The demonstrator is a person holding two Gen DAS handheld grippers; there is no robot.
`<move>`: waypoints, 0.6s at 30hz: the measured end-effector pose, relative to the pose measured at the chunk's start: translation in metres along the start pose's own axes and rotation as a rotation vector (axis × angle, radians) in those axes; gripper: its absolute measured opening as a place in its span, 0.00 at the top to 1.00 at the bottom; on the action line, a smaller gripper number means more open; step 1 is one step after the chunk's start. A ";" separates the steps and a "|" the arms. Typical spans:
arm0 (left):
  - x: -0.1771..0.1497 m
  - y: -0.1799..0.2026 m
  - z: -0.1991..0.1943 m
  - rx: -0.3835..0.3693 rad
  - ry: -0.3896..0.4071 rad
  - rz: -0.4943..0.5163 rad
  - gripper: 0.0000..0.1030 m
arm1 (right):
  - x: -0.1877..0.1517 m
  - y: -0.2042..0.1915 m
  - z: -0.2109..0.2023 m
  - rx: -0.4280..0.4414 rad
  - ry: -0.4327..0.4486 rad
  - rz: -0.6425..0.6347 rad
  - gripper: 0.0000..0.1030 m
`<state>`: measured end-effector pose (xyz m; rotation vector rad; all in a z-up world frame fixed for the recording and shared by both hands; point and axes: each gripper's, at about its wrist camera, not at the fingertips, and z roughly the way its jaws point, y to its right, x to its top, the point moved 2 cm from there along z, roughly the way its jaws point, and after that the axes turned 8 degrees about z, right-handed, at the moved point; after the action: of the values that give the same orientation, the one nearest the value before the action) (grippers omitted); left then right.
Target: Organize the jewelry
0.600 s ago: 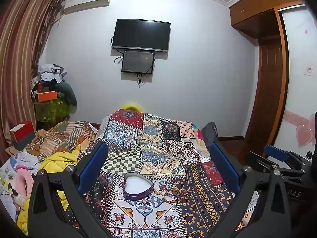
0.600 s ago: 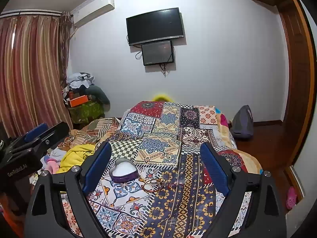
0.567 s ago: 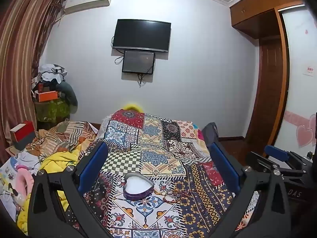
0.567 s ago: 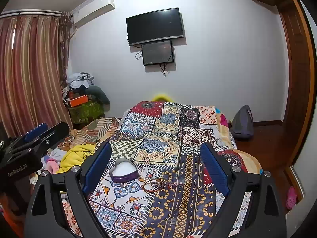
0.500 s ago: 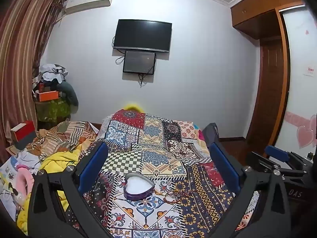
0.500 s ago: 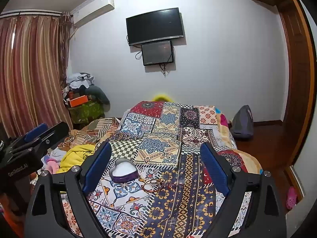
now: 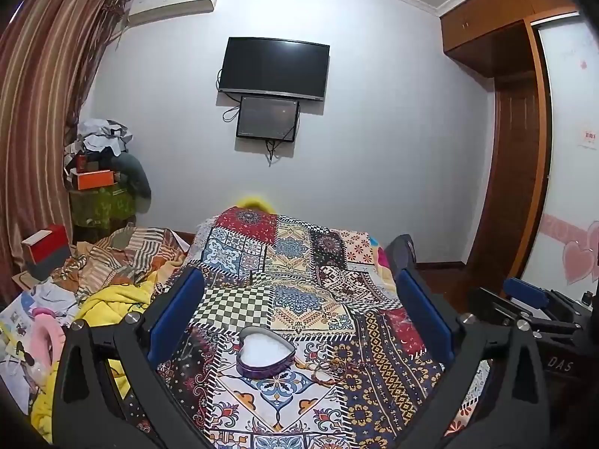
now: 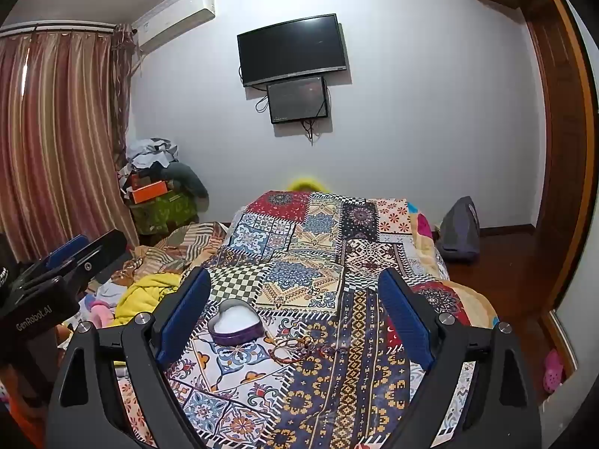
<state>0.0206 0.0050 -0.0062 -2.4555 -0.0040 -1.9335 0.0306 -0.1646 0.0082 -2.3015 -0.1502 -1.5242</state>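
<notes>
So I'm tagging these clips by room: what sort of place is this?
Most likely a bedroom: a bed under a patchwork quilt, a wall-mounted TV, and striped curtains.

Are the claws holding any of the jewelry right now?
No. Both the left claw and the right claw are open and empty. The reddish beaded bracelet lies on the patchwork quilt beside the purple heart-shaped tin.

Both wrist views look forward side by side down the patchwork bed [image 7: 307, 299] toward the far wall.

Bed under patchwork quilt [image 7: 299, 299], open heart-shaped purple box [image 7: 265, 353], beaded jewelry [image 7: 329, 368] just beside it
</notes>
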 end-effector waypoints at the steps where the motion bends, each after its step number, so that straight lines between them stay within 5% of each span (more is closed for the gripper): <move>1: 0.000 0.000 0.000 0.000 -0.001 0.002 0.00 | 0.001 -0.001 0.000 -0.001 0.000 0.000 0.14; 18: -0.006 0.000 0.005 0.018 -0.018 0.009 0.00 | -0.002 -0.007 0.002 0.002 -0.003 0.002 0.14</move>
<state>0.0245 0.0047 -0.0131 -2.4574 -0.0102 -1.8997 0.0291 -0.1569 0.0072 -2.3017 -0.1506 -1.5191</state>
